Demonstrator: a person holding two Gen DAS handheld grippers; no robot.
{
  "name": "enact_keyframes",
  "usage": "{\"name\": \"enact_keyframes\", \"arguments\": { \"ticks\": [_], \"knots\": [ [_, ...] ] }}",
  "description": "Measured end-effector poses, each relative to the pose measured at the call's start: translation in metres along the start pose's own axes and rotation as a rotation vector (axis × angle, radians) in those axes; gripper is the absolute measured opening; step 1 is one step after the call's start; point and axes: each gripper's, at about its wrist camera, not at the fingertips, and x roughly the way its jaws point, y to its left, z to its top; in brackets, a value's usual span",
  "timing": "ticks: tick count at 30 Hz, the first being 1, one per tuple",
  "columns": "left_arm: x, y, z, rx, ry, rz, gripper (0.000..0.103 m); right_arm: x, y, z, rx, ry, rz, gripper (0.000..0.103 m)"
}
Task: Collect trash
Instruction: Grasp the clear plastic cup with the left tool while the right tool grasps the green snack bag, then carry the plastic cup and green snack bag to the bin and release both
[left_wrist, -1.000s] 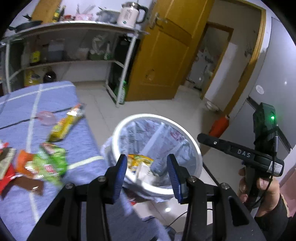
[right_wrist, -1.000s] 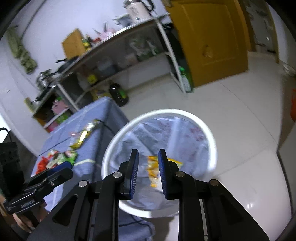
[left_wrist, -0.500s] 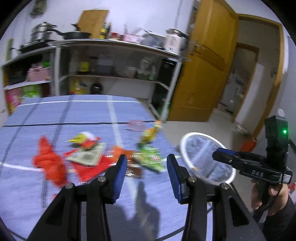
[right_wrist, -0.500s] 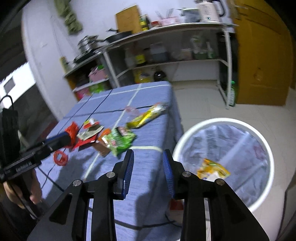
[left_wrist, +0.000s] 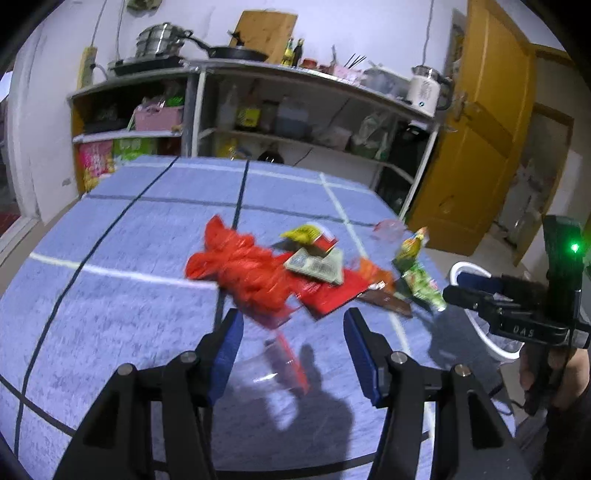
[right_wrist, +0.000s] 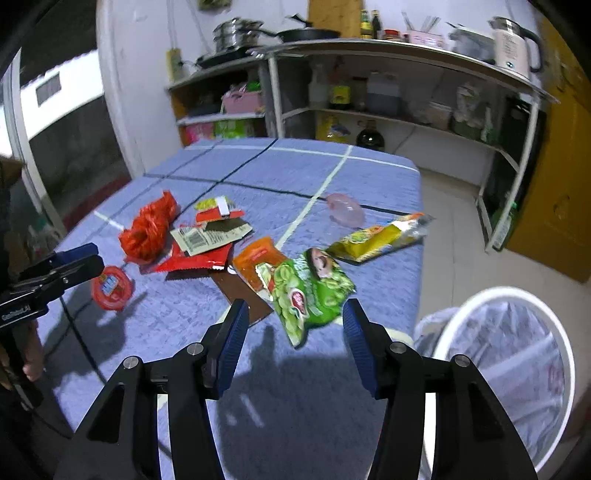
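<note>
Trash lies in a heap on the blue checked tablecloth (left_wrist: 122, 295): a crumpled red plastic bag (left_wrist: 240, 269), flat wrappers (left_wrist: 314, 264), a green snack bag (right_wrist: 310, 291), a yellow wrapper (right_wrist: 376, 238) and an orange packet (right_wrist: 255, 258). My left gripper (left_wrist: 293, 343) hovers near the red bag, its jaws opening, over a clear packet with a red strip (left_wrist: 284, 354) that neither pad touches. My right gripper (right_wrist: 291, 332) hangs over the green bag's near corner, jaws opening, pads not touching it. Each gripper also shows in the other's view: right gripper (left_wrist: 476, 291), left gripper (right_wrist: 62, 266).
A white-rimmed bin (right_wrist: 517, 293) lined with a clear bag stands on the floor off the table's right edge. A red round wrapper (right_wrist: 110, 288) and a pink lid (right_wrist: 345, 212) lie apart from the heap. Shelves (left_wrist: 295, 99) line the far wall beside a yellow door (left_wrist: 476, 147).
Both grippers have swung away from above the bin to over the table. Both pairs of jaws stand wider than before, the right one much wider. The bin now sits at the right edge.
</note>
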Motion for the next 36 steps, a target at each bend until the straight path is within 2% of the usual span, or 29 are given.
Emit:
{"name": "enact_keyframes", "arguments": {
  "ticks": [6,12,14,17,20,21,36],
  "knots": [
    [0.014,0.006,-0.012,0.005,0.052,0.007,0.059,0.026,0.006,0.007,-0.044,0.064,-0.024,0.054],
    [0.022,0.001,-0.019,0.033,0.098,0.027,0.058,0.044,-0.004,0.008,-0.005,0.143,-0.036,0.053],
    [0.021,-0.001,-0.019,0.043,0.096,0.019,0.054,0.045,-0.007,0.008,0.01,0.151,-0.03,0.043],
    [0.02,-0.004,-0.021,0.061,0.097,0.013,0.052,0.041,-0.008,0.008,0.025,0.134,-0.024,0.032],
    [0.016,-0.005,-0.021,0.064,0.085,0.006,0.052,0.037,-0.007,0.007,0.033,0.123,-0.02,0.026],
    [0.015,-0.005,-0.021,0.065,0.082,0.005,0.052,0.036,-0.007,0.007,0.034,0.118,-0.018,0.02],
    [-0.004,-0.019,-0.015,0.072,0.016,-0.048,0.052,-0.002,0.003,0.001,0.034,0.035,0.073,0.015]
  ]
}}
